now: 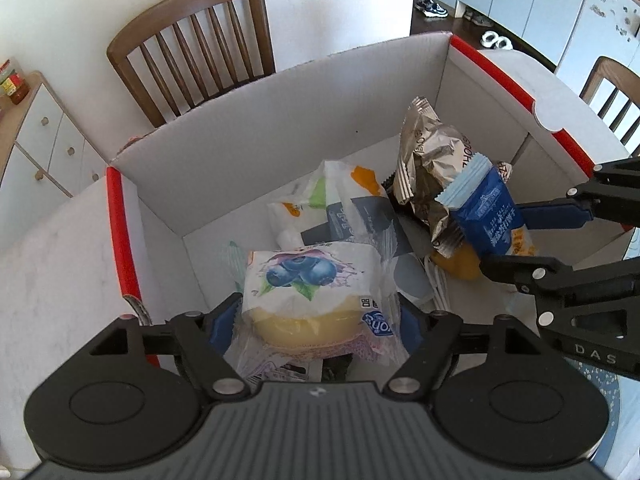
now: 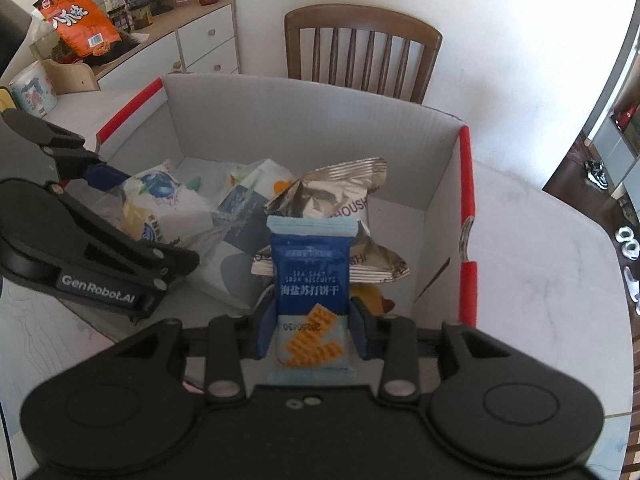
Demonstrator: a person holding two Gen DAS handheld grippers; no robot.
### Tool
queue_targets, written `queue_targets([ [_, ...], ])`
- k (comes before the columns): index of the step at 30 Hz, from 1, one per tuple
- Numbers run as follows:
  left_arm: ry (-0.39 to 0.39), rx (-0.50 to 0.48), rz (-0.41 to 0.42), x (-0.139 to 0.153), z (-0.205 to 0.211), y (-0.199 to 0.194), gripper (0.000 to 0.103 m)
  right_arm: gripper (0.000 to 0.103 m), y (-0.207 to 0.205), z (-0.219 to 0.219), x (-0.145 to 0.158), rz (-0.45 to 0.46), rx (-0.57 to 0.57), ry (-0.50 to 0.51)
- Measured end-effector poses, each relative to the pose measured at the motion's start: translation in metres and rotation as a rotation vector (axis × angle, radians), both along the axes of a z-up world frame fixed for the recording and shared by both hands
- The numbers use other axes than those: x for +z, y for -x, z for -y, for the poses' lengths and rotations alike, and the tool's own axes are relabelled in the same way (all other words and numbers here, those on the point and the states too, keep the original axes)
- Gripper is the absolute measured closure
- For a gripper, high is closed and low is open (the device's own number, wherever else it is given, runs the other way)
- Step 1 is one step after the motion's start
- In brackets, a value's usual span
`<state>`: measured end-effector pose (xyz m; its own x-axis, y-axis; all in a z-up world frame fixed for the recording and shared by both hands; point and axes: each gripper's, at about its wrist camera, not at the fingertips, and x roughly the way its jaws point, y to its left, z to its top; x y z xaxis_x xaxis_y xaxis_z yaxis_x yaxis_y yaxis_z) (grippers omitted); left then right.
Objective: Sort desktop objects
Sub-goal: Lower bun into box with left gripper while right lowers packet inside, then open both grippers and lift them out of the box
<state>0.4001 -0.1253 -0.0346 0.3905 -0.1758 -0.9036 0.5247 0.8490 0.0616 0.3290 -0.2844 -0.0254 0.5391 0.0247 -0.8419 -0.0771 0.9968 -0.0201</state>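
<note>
A white cardboard box [image 1: 280, 120] with red edges stands on the table and holds several snack packets. My left gripper [image 1: 318, 324] is low in the box's near-left corner. A blueberry cake packet [image 1: 312, 292] lies between its blue pads, which stand clear of the cake and only brush the wrapper. My right gripper [image 2: 312, 320] is shut on a blue sea-salt biscuit packet [image 2: 312, 276], held upright over the box's right side. Right behind that packet is a crumpled silver foil packet [image 2: 340, 192]. In the right wrist view the left gripper [image 2: 156, 218] reaches in from the left.
A wooden chair [image 2: 360, 52] stands behind the box by the white wall. A white drawer cabinet [image 2: 204, 48] at the back left carries an orange snack bag [image 2: 76, 20] and jars. Bare white tabletop [image 2: 540, 260] lies right of the box. White and orange packets [image 1: 340, 196] fill the box's middle.
</note>
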Motion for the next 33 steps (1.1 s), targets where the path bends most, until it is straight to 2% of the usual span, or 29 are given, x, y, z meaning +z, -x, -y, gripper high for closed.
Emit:
queue_targets([
  [6,-0.016,0.0,-0.017,-0.005,0.001,-0.001,0.015,0.061,0.0,0.0,0.001,-0.002,0.0,0.005],
  [8,-0.028,-0.006,-0.008,-0.006,0.002,0.0,0.01,0.059,0.001,0.001,0.002,0.002,0.004,0.003],
  [10,-0.032,-0.008,-0.002,-0.005,0.002,0.002,0.001,0.057,0.002,0.002,0.003,0.005,0.001,0.007],
  [11,-0.027,-0.005,-0.002,-0.004,0.002,0.002,0.001,0.056,0.002,0.003,0.004,0.006,0.0,0.003],
  [13,-0.017,0.008,0.004,-0.001,0.001,0.003,0.001,0.042,0.004,0.005,0.007,0.013,-0.001,-0.006],
  [15,-0.005,0.018,0.005,0.001,-0.002,0.002,0.001,0.038,0.006,0.006,0.011,0.026,0.001,-0.008],
  [22,0.039,0.034,0.007,0.015,-0.009,0.007,0.001,0.038,0.01,0.005,0.021,0.042,-0.004,-0.013],
  [33,0.094,0.028,0.065,0.044,-0.013,0.026,0.001,0.038,0.026,0.005,0.043,0.08,0.007,-0.012],
])
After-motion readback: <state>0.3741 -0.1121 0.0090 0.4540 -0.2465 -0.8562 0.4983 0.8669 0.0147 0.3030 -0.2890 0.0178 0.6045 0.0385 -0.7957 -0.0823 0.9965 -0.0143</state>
